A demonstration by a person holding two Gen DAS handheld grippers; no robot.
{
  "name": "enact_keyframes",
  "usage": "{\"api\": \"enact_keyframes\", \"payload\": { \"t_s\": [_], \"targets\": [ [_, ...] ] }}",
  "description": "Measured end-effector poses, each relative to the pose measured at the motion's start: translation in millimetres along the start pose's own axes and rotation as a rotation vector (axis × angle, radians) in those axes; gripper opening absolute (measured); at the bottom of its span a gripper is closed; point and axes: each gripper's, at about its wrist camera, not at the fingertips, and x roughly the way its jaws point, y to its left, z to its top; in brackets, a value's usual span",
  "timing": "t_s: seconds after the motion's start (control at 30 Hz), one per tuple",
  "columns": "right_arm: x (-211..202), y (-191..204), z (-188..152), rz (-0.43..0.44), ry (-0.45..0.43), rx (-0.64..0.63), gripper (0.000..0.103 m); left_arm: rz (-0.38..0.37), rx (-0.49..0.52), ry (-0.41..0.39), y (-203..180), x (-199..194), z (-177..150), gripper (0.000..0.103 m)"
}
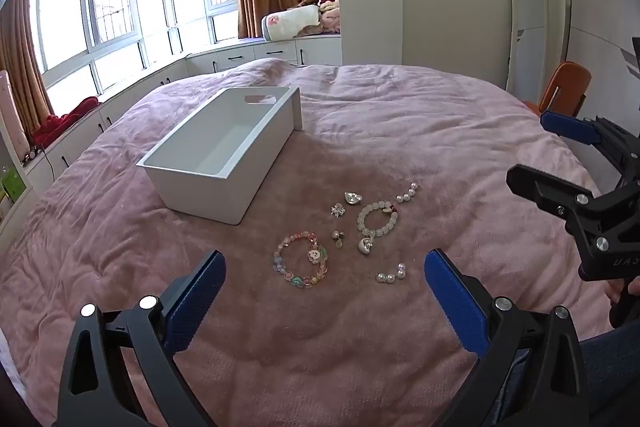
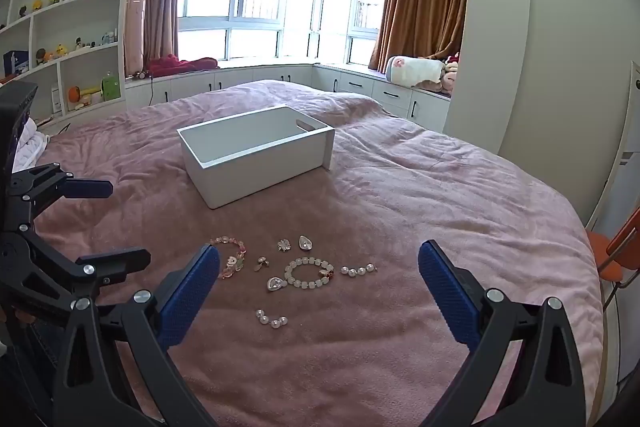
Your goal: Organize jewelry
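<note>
Both the left gripper point(image 1: 325, 269) and right gripper point(image 2: 319, 263) are hovering with fingers spread, holding nothing. Lying on the pink fleece bedspread point(image 1: 400, 115), near the empty white rectangular plastic bin point(image 1: 224, 151), are two beaded bracelets, pastel point(image 1: 301, 264) and pale white point(image 2: 309, 272), two short pearl strands and about five small charms: light, slippery, probably best pinched across the beads.

I see my right gripper point(image 2: 319, 279) with its blue pads wide apart and nothing between them, above the pink blanket point(image 2: 440, 211). In front lie a white bead bracelet point(image 2: 308, 273), a pink bead bracelet point(image 2: 234, 259), two short pearl strands point(image 2: 359, 270) and small silver charms point(image 2: 305, 242). Farther away stands the empty white box point(image 2: 256, 153). The left gripper point(image 2: 116, 223) is at the left edge, also spread open.
</note>
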Motion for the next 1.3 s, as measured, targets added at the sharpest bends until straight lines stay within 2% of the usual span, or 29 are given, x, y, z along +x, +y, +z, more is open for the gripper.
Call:
{"api": "enact_keyframes", "payload": {
  "t_s": [0.2, 1.3],
  "targets": [
    [0, 1, -1, 0.001, -0.004, 0.004, 0.098, -0.026, -0.027, -0.016, 4, -1, 0, 0.101],
    [4, 6, -2, 0.006, 0.007, -0.001, 0.098, -0.013, -0.018, -0.017, 5, -11, 13, 0.101]
  ]
}}
